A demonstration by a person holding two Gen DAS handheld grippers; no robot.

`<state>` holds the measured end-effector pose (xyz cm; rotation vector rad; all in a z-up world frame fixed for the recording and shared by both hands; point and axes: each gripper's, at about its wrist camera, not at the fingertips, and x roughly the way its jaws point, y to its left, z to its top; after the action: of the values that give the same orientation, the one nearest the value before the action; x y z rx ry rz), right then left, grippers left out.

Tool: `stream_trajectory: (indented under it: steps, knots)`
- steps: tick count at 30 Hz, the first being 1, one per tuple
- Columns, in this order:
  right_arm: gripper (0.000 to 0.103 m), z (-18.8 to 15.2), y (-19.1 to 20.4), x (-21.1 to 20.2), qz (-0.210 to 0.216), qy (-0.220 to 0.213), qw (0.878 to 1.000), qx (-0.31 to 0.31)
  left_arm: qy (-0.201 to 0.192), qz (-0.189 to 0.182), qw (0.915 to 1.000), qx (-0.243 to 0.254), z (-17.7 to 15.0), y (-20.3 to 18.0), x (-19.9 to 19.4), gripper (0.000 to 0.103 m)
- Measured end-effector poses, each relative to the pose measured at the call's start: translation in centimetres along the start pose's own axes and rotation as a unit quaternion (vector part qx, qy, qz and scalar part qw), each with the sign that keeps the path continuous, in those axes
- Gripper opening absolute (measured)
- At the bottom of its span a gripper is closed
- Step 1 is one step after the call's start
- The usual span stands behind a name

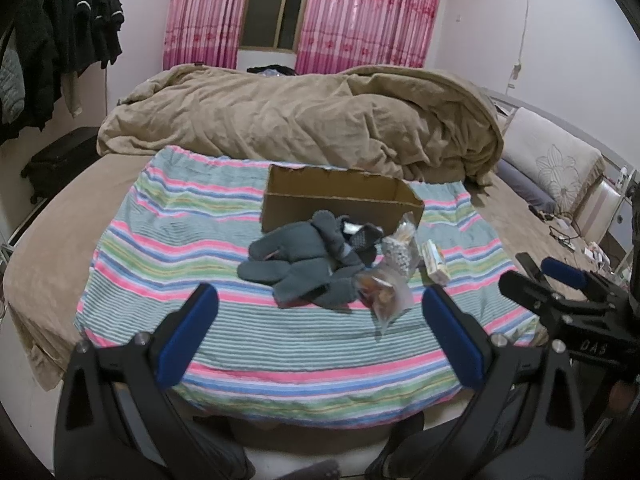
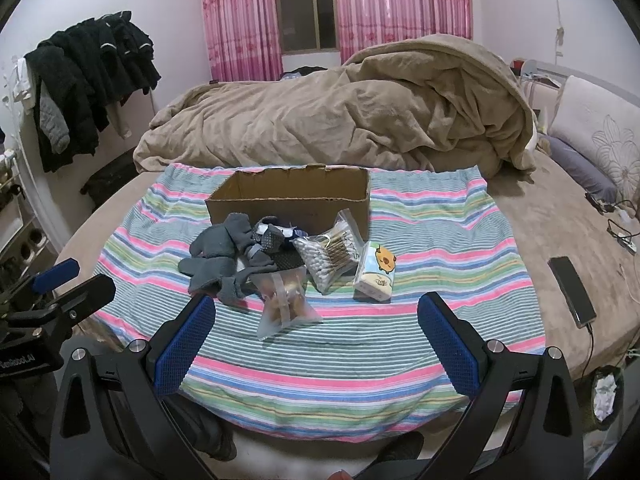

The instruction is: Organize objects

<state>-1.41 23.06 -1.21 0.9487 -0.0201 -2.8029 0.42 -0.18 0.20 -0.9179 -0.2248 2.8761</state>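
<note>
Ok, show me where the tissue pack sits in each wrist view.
Left wrist: tissue pack right of centre, edge-on, partly hidden behind the cotton swab bag.
Right wrist: tissue pack right of centre, cartoon face showing.
Shared landmark: cardboard box just behind.

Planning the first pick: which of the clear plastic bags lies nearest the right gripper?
The snack bag, holding brown pieces; the cotton swab bag lies farther back, nearer the box.

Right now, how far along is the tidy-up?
Nothing looks done: what shows of the box interior is bare. Both grippers, left and right, are open and hold nothing. Left: gloves, swabs, snack bag, tissues, all on the cloth.
</note>
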Motion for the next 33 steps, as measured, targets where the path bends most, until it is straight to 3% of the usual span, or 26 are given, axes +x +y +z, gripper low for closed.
stream_trajectory:
  steps: [33]
  knots:
    - [0.102,-0.34,-0.35,0.18,0.002,0.000,1.000,0.007,0.003,-0.004,1.0000,0.000,-0.38,-0.04,0.34,0.102]
